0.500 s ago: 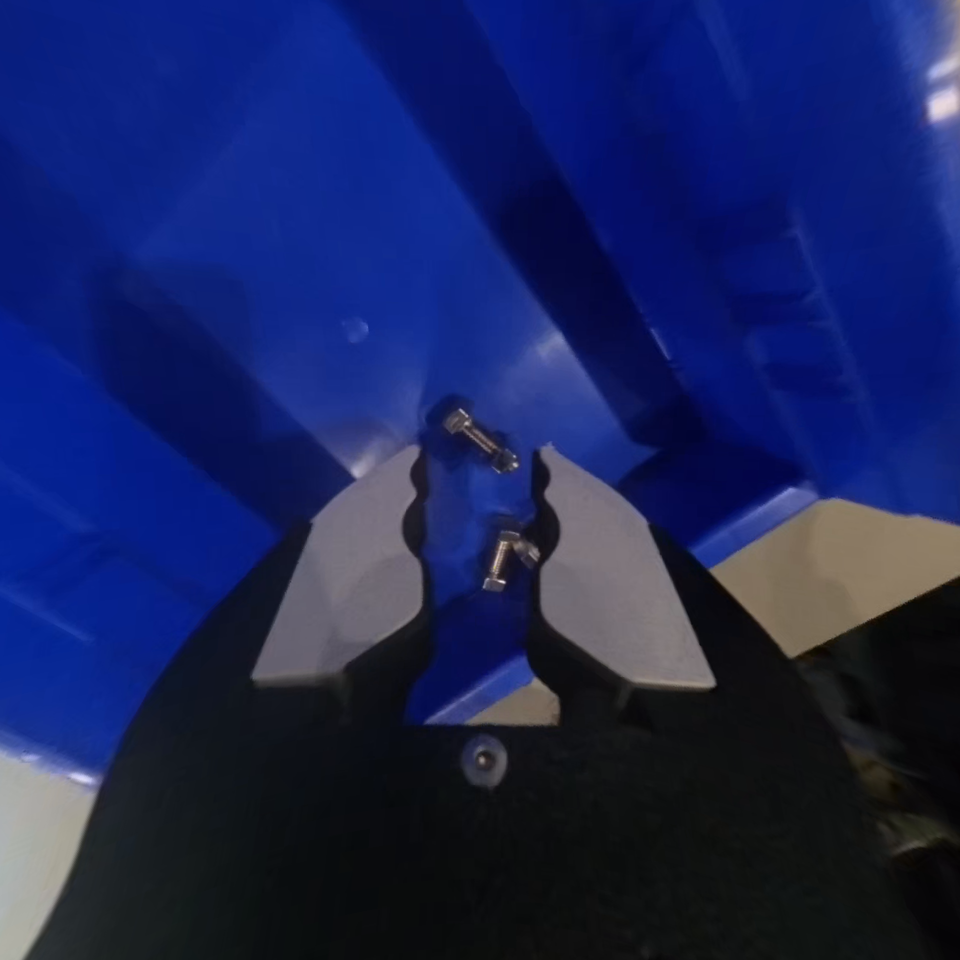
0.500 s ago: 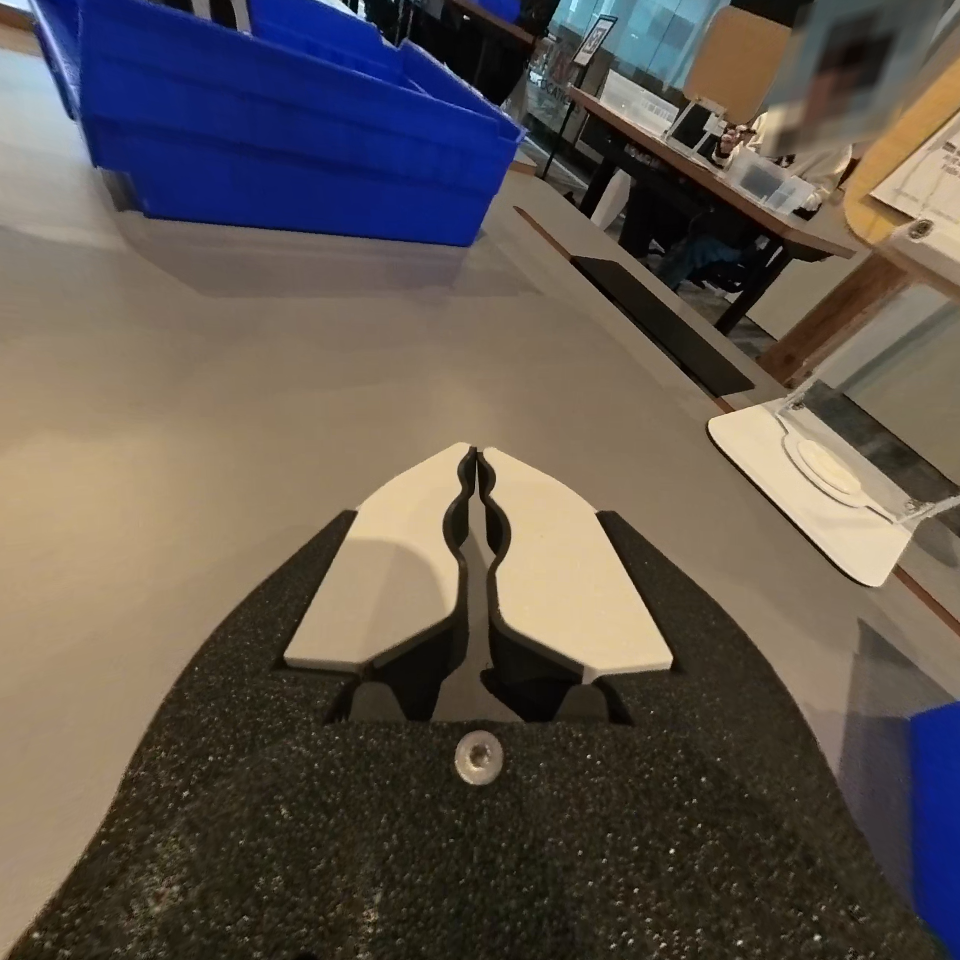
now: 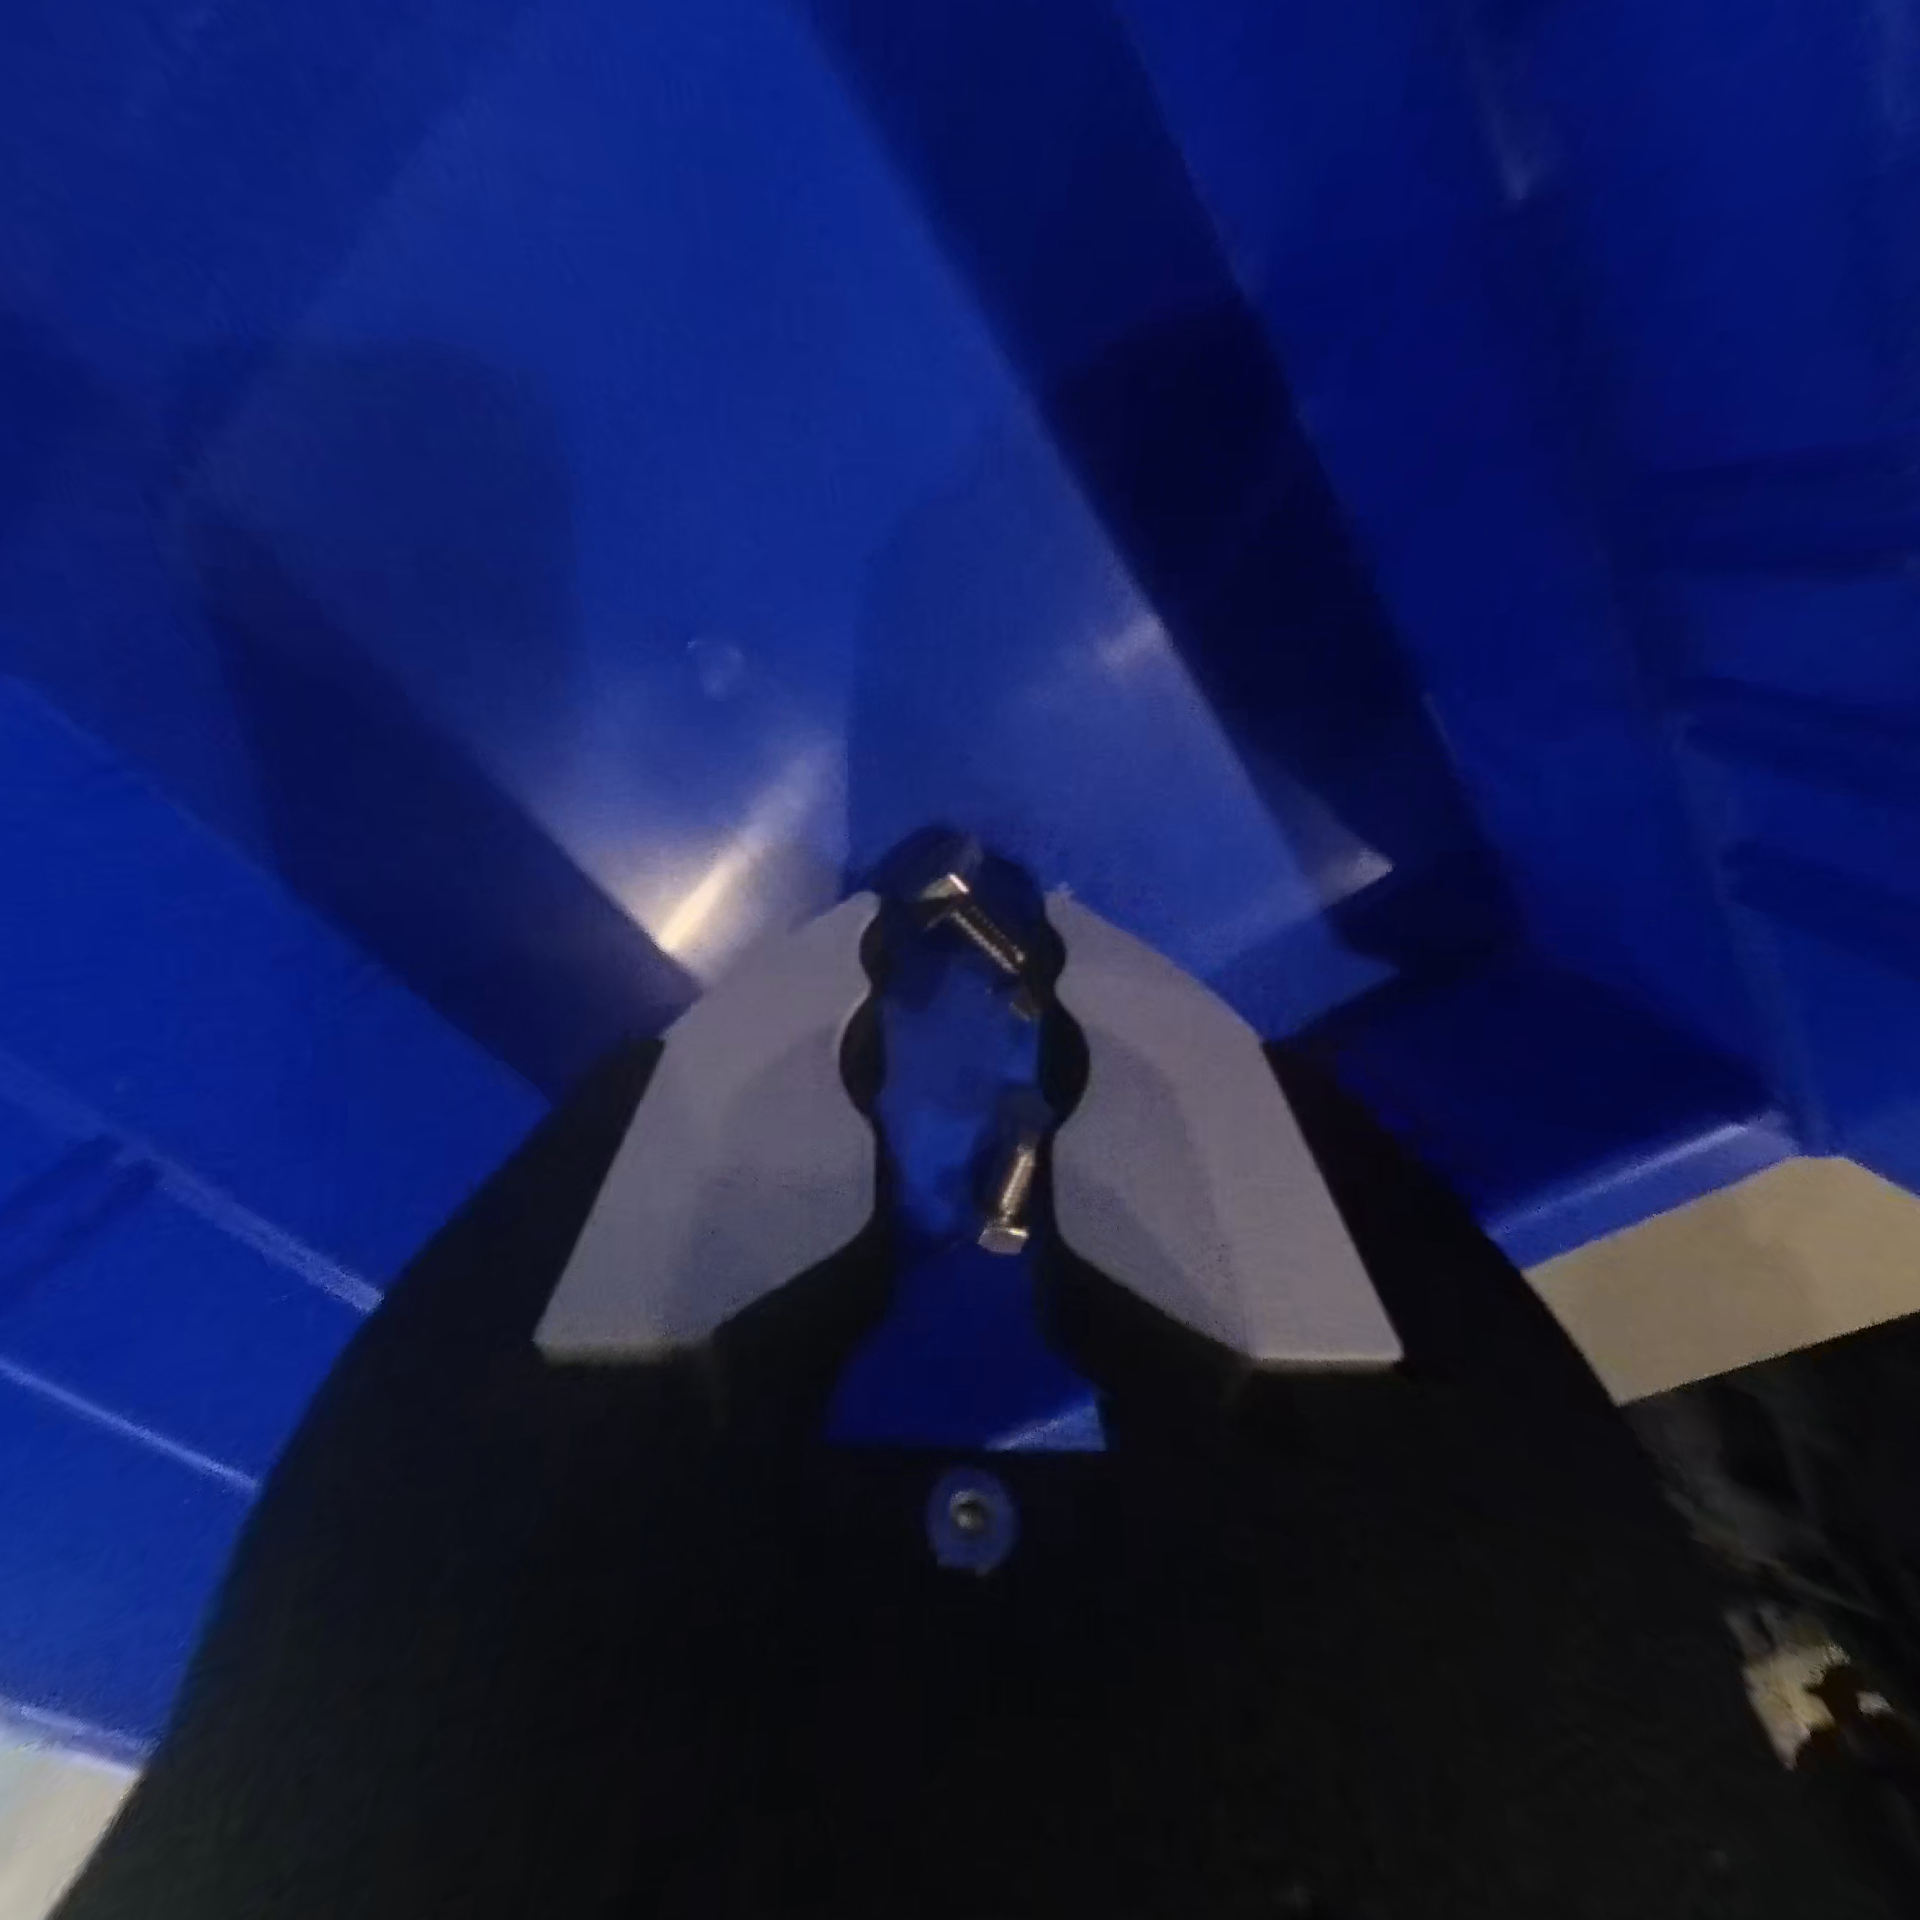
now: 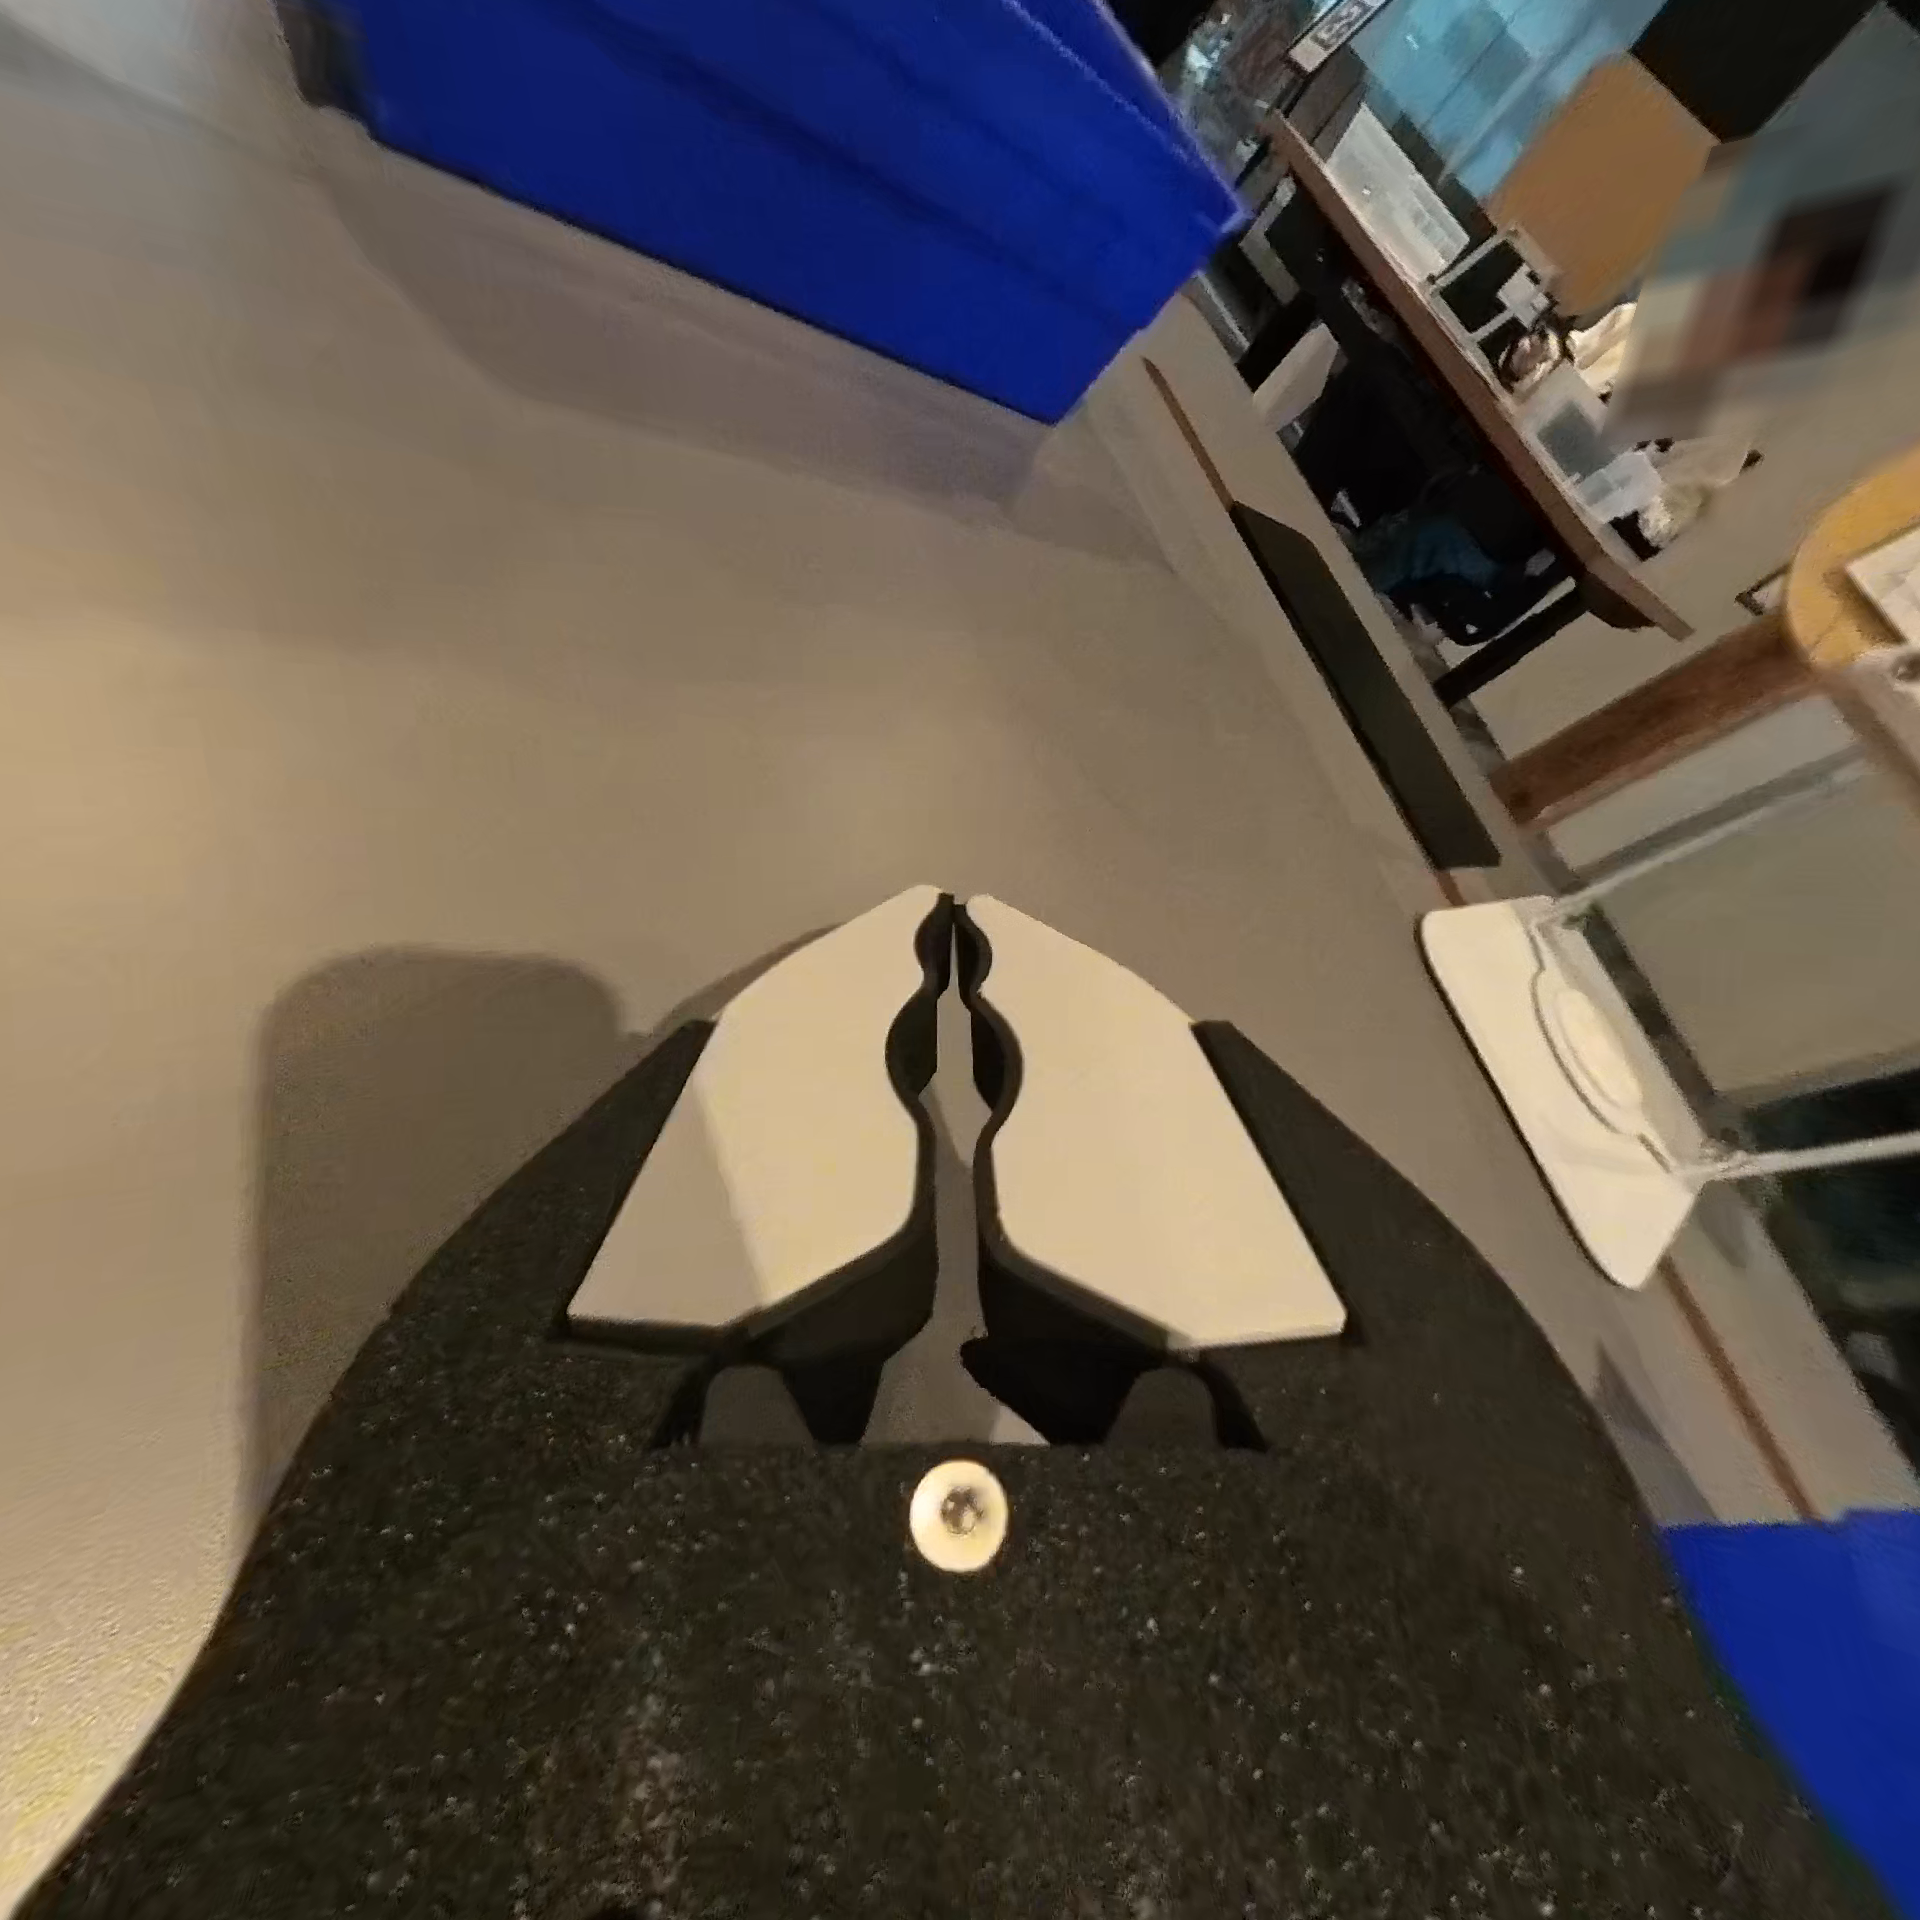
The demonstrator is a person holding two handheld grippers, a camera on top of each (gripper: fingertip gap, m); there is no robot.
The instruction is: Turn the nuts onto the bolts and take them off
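Left tool (image 3: 961,914) hangs inside a blue bin (image 3: 520,520), fingers parted with a clear gap, nothing gripped; two small bolts lie on the bin floor within that gap; the far bolt (image 3: 977,928) lies slantwise near the fingertips, its lower end cut off by the right finger; the near bolt (image 3: 1011,1195) lies close against the right finger, its upper end hidden; whether nuts sit on them cannot be made out; picture dark and blurred. Right tool (image 4: 954,906) is closed and empty, tips meeting, over the bare grey bench (image 4: 416,623); further blue bins (image 4: 779,156) stand at the far side, cut off by the frame.
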